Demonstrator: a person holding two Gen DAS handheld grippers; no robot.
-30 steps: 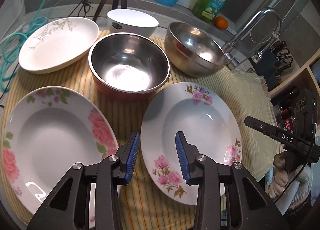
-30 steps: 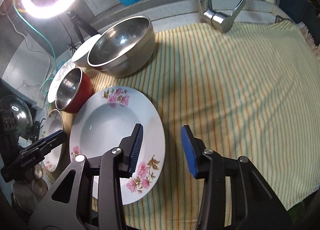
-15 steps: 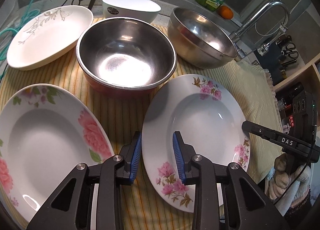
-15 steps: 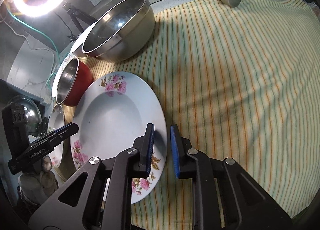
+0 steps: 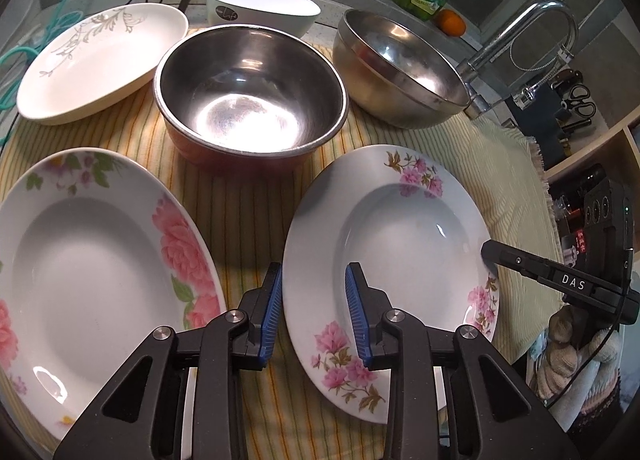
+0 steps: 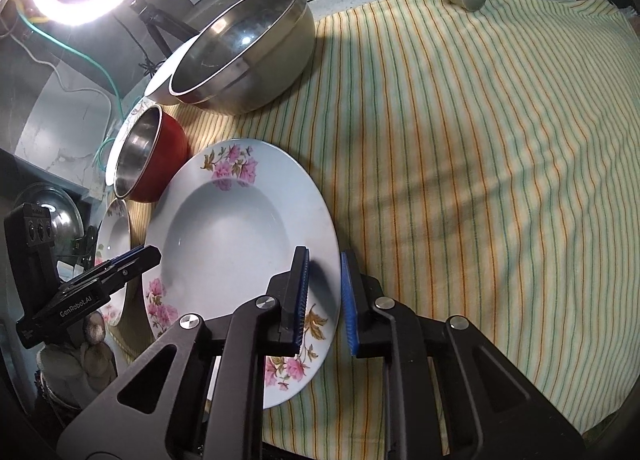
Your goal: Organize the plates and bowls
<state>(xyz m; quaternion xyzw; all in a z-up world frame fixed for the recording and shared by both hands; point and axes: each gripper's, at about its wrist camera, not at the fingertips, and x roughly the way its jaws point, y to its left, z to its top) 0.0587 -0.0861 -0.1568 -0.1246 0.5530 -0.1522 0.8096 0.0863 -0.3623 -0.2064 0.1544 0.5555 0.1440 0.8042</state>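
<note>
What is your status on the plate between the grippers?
Left gripper and right gripper both closed on opposite rims of the plate. Plate flat on the cloth. Red bowl close behind; nothing on top.

Left gripper angled downward, fingers narrowly parted; right gripper likewise, fingers nearly together

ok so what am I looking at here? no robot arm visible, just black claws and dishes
No robot: a person holds a two-finger gripper in each hand, each with a fisheye camera looking along its fingers. One picture is from the left gripper, the other from the right gripper. On or by the striped cloth: a small-flowered plate, a big-rose plate, a red-sided steel bowl, a larger steel bowl, a white bowl, a white oval dish. Both grippers look closed on the small-flowered plate's opposite rims.
</note>
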